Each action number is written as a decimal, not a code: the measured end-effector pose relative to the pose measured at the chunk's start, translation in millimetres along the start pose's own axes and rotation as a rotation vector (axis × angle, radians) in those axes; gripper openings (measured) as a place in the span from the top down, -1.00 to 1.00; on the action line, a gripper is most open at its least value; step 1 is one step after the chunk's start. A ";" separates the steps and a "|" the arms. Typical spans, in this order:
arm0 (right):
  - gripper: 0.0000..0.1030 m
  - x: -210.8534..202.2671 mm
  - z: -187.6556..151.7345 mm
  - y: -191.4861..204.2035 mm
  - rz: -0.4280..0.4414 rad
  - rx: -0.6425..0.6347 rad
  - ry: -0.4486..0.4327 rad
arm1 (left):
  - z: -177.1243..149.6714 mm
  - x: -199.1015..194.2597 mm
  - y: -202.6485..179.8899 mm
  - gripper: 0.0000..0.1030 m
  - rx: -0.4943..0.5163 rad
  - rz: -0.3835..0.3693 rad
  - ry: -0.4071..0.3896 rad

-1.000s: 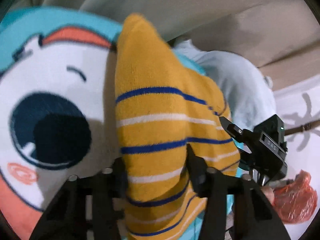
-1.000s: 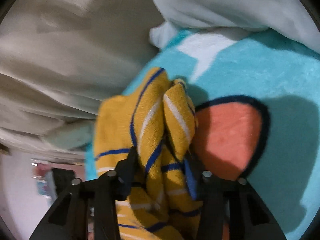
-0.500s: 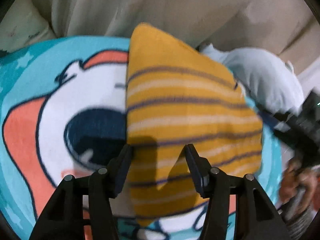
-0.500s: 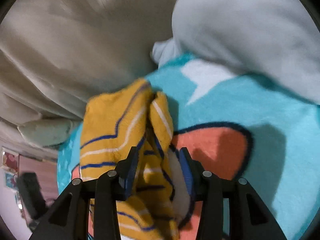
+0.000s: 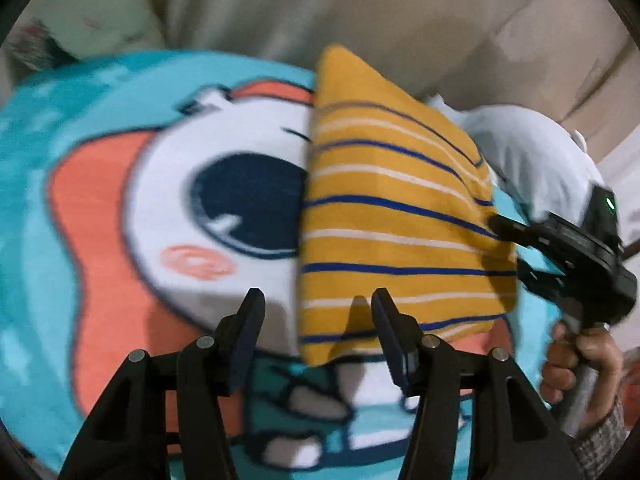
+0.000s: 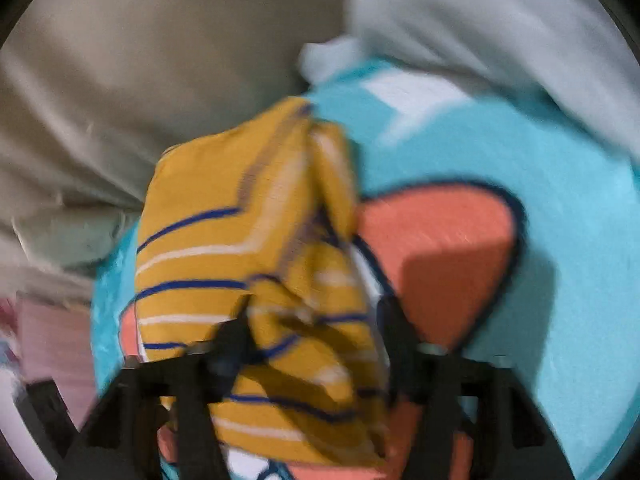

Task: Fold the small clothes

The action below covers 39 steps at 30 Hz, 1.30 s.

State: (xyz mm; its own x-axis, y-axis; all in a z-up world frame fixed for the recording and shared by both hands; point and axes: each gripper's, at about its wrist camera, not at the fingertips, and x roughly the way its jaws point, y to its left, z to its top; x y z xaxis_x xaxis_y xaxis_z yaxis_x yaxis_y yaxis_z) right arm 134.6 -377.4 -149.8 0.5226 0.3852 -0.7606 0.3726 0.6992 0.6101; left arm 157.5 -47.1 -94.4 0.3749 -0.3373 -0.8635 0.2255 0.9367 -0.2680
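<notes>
— Any brand or writing you can read?

— None; the only mark is a green light on your right claw's (image 5: 496, 226) body at 3 o'clock in the left wrist view, and any label on the black housing is too blurred to read.

— How do your hands sit?

— Your right hand (image 5: 580, 354) is wrapped round its handle at 4 o'clock, the claw pointing toward 9 o'clock with its tip at the right edge of the striped yellow garment (image 5: 396, 220). Your left claw (image 5: 318, 334) points toward 12 o'clock, fingers spread wide, holding nothing.

— And the garment?

— It lies folded on the cartoon-print blanket (image 5: 120, 220), centre of frame, its near edge between your left fingers, a pale blue cloth (image 5: 532, 160) at 2 o'clock. In the right wrist view the garment (image 6: 248, 280) bunches between the parted fingers of your right claw (image 6: 316, 332); blur hides whether they pinch it.
</notes>
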 end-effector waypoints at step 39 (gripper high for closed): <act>-0.33 -71.6 -152.0 49.0 -0.081 -0.460 -0.019 | -113.2 -159.4 -79.1 -0.54 -0.019 0.266 -0.422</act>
State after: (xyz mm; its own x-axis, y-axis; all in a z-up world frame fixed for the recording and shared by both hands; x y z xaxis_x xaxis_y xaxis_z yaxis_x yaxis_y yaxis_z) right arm -1.1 -279.2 -99.2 0.5214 0.3107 -0.7947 0.0358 0.9226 0.3841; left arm -21.9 -56.8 16.1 0.7493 -0.0913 -0.6559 0.0574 0.9957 -0.0730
